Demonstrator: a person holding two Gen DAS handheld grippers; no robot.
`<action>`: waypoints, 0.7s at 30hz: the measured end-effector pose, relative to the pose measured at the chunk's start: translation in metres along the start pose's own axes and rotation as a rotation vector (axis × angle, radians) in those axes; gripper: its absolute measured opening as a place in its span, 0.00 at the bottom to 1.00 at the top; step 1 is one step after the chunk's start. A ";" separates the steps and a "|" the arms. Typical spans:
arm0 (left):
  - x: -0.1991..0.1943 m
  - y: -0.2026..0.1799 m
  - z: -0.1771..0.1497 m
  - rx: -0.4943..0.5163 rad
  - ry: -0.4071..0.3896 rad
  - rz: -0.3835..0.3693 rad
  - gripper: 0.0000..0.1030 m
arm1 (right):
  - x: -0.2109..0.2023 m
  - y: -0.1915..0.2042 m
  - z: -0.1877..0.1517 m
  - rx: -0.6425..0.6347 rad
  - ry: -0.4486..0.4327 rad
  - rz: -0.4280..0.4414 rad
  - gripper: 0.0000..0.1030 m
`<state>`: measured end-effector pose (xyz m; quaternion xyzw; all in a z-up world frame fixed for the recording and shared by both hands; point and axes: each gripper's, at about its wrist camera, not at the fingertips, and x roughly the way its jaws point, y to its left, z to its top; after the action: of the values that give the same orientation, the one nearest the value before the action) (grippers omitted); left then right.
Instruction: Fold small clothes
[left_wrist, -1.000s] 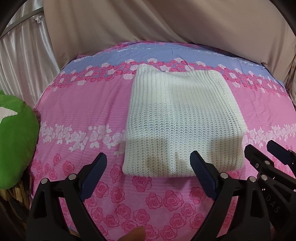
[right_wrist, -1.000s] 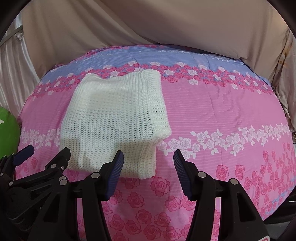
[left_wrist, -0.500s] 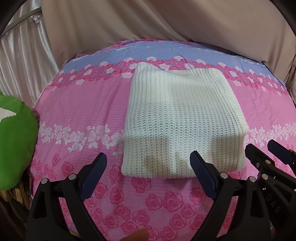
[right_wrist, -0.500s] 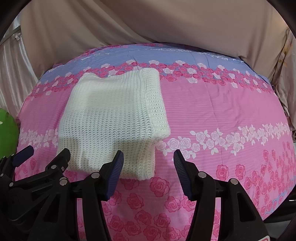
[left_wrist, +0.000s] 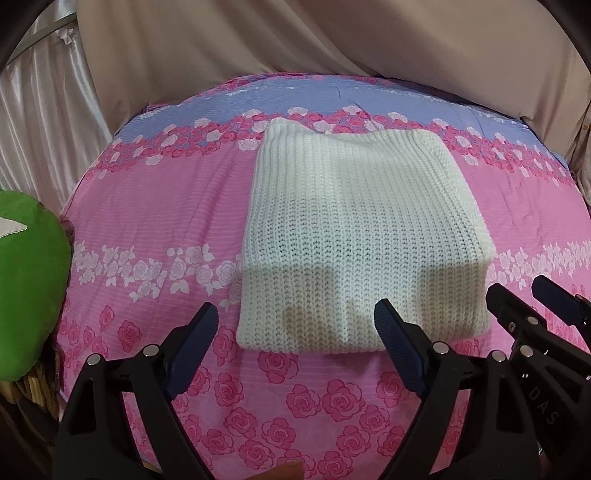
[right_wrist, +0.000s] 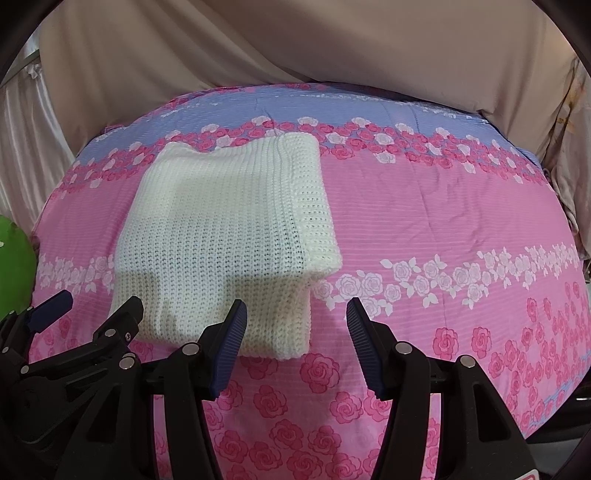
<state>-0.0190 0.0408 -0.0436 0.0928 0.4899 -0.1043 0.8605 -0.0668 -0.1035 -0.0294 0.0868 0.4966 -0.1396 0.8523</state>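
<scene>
Both tongs — left tongs (left_wrist: 295, 328), right tongs (right_wrist: 293, 321) — gape wide, empty, just short of the folded white sweater (left_wrist: 354, 236) on the bed (left_wrist: 155, 221).

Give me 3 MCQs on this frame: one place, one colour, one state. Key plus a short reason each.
1. Where does the knit garment lie?
A. on the floral bedspread
B. hanging from the curtain
C. on top of the green cushion

2. What colour is the knit garment?
A. pink
B. cream white
C. green

3. How are the left tongs and right tongs set?
A. both shut on the garment
B. left shut, right open
C. both open, holding nothing

Key:
1 A, it rests flat on the bedspread, with the green cushion off to the left edge.
2 B, the knit is cream white against the pink roses.
3 C, each pair of fingers stands spread with bedspread or knit visible between them, and nothing is gripped.
</scene>
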 end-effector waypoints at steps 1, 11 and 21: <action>0.000 0.000 0.000 0.000 0.001 0.000 0.81 | 0.000 0.000 0.000 0.001 0.001 -0.001 0.54; 0.001 0.000 0.000 0.000 0.009 0.002 0.81 | 0.000 0.001 -0.001 0.000 0.004 -0.004 0.54; 0.002 0.000 -0.001 -0.001 0.016 0.004 0.81 | 0.000 0.001 -0.002 -0.004 0.008 -0.002 0.54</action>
<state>-0.0191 0.0409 -0.0457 0.0941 0.4965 -0.1015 0.8569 -0.0684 -0.1021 -0.0307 0.0851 0.5003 -0.1390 0.8504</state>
